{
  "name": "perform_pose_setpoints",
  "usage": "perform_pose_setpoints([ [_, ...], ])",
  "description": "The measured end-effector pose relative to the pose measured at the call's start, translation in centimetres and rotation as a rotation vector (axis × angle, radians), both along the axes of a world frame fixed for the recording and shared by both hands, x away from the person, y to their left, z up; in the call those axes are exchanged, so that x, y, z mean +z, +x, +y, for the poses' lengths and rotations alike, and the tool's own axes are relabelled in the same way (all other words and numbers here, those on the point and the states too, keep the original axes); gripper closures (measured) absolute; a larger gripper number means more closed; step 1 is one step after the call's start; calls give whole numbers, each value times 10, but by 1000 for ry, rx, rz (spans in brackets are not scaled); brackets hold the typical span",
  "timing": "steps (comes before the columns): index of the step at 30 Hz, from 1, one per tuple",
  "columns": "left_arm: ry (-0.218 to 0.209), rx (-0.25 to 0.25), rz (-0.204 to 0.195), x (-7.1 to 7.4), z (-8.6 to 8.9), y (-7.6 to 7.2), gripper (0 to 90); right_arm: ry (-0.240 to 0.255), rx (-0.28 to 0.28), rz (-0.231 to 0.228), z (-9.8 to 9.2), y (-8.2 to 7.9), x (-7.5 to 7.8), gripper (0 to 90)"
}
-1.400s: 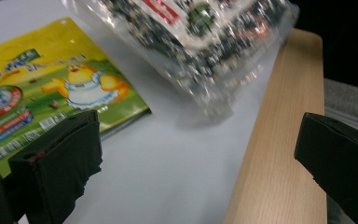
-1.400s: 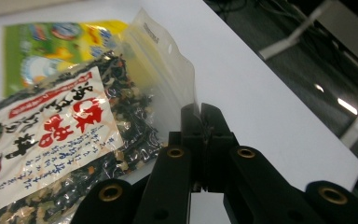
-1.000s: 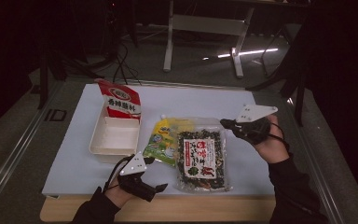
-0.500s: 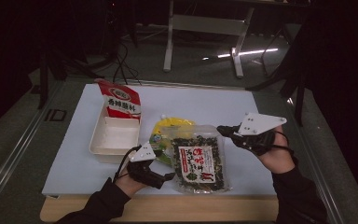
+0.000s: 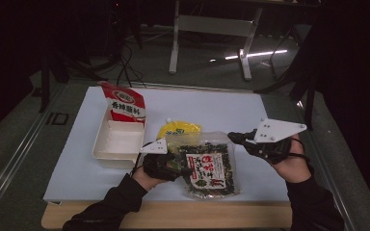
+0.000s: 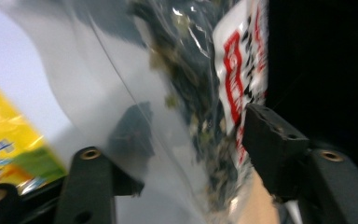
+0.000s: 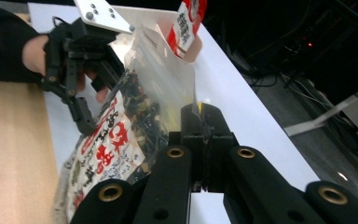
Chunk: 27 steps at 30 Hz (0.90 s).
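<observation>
While the clear seaweed bag (image 5: 207, 163) is being lifted off the white table (image 5: 77, 168), just right of the cream tray (image 5: 118, 143), its left edge is being closed on by the left gripper (image 5: 173, 166), whose jaws have just been narrowing around the crinkly film. The bag's right corner is being pinched by the shut right gripper (image 5: 236, 138). A glossy yellow pouch (image 5: 178, 129) is lying behind it.

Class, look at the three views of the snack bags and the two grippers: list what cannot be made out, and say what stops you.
1. High view: print on the clear seaweed bag and red packet is too small to read.
2. Left gripper view: motion blur hides whether the left gripper pads press the bag.
3. Left gripper view: the yellow bag is cut off by the frame edge.
4. High view: the white tray floor is washed out.
</observation>
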<state>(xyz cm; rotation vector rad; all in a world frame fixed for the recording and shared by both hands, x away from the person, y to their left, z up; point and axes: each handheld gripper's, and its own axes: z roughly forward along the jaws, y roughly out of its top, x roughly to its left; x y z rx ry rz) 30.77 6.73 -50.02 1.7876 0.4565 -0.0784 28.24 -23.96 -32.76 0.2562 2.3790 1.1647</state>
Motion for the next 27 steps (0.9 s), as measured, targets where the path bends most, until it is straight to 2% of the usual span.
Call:
perform_pose_setpoints([
  [2,-6,-4,-17,3,0,-2,518,-1,-6,-15,0,-3,4,899],
  [6,14,-1,-65,14,2,-9,722,9,-21,-37,-5,-5,13,898],
  [10,42,5,-99,27,4,-17,764,-9,-43,-41,-6,-4,17,897],
  [13,78,14,-141,37,3,-24,784,7,-41,-43,-9,-3,20,896],
  [18,104,26,-127,50,2,-31,790,32,-43,-57,-11,-2,24,893],
  [22,119,41,-144,58,4,-34,793,36,-52,-60,-13,0,25,887],
  [27,111,72,-174,67,10,-36,794,71,-55,-58,-17,3,25,865],
])
